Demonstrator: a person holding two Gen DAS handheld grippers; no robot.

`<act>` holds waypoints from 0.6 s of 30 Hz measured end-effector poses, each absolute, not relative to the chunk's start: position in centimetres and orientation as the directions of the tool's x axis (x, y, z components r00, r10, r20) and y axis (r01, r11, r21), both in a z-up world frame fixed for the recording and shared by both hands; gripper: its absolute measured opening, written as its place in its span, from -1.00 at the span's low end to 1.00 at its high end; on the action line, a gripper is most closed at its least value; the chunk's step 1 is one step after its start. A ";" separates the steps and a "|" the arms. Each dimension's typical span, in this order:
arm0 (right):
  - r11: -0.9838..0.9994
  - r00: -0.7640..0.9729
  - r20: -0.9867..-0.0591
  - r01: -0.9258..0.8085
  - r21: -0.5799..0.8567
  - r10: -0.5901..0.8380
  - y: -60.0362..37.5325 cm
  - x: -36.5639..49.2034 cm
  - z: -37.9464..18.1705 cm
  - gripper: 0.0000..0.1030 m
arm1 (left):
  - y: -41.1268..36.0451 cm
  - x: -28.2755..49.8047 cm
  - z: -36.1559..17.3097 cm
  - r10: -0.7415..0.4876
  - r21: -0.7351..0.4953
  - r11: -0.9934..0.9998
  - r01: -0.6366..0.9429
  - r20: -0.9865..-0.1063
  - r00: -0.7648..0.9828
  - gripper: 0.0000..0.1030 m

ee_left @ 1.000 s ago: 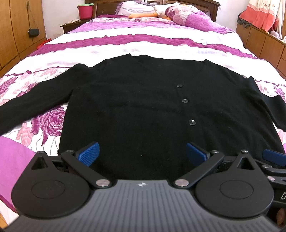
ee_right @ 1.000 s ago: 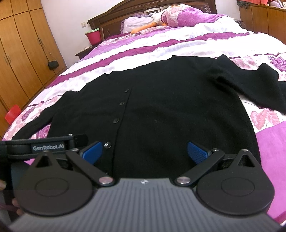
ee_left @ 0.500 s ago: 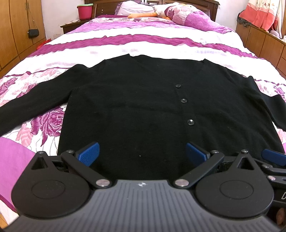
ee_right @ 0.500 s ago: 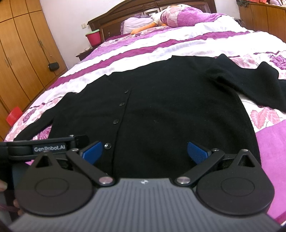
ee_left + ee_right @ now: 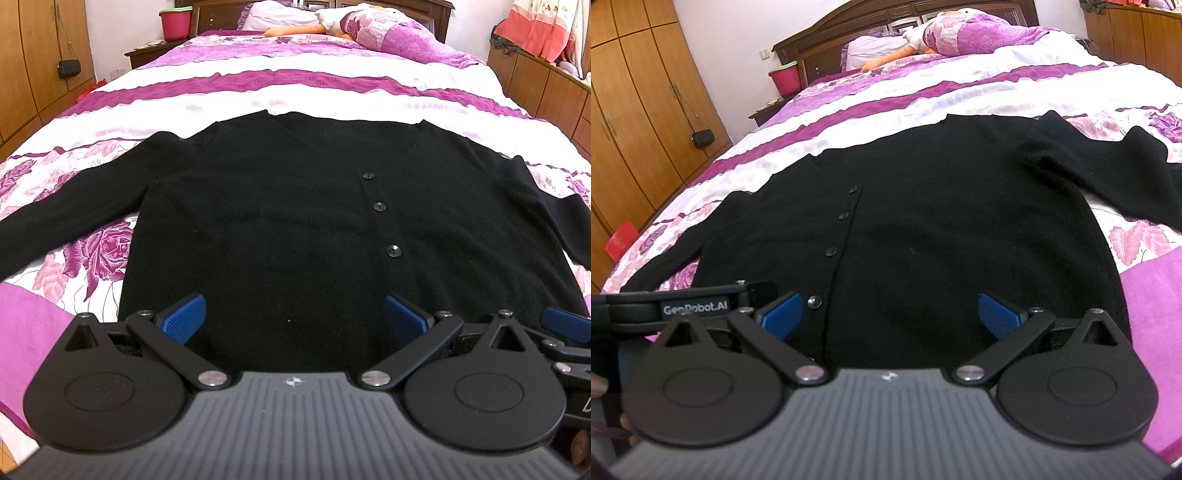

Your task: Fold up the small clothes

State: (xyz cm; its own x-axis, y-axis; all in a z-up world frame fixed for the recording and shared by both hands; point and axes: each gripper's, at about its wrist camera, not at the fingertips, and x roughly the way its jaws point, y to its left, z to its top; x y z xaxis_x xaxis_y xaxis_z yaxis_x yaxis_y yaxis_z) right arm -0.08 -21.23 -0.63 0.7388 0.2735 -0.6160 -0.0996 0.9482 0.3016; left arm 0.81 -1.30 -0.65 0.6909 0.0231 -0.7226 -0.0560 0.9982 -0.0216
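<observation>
black cardigan [image 5: 280, 206] lies flat, front up, on the bed [image 5: 295, 92], buttoned, hem nearest both cameras, neckline toward the headboard. its left-hand sleeve [image 5: 70, 199] runs out over the floral bedspread; the other sleeve [image 5: 1108, 173] angles off to the right, slightly rumpled near the shoulder. left gripper [image 5: 293, 317] hovers over the hem with its blue pads spread wide, nothing between them. right gripper [image 5: 890, 314] sits just beside it, also over the hem, jaws spread and empty; the lowest button [image 5: 815, 302] lies close to its left pad. the left tool's body shows at the edge of the right wrist view, so the two are near each other. no fold made yet: this reads as the approach before the first grasp. likely next move: separate the grippers, bring each to a hem corner or a sleeve, pinch only the knit, and fold a side inward. soft knit may sag or drag the lower layer along, so lift low and slow. a pink bucket [image 5: 175, 23] stands on the nightstand beyond.
</observation>
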 end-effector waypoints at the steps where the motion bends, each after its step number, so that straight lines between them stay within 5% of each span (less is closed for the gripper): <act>1: 0.948 0.739 -0.616 -0.100 0.302 0.274 -21.2 -0.1 -0.6 1.00 | -1.3 0.8 -0.7 0.023 -0.022 0.998 -0.056 -0.722 0.691 1.00; 18: 0.943 0.740 -0.610 -0.100 0.317 0.284 -21.4 -0.2 -0.6 1.00 | -1.3 0.8 -0.8 0.024 -0.019 0.998 -0.054 -0.724 0.689 1.00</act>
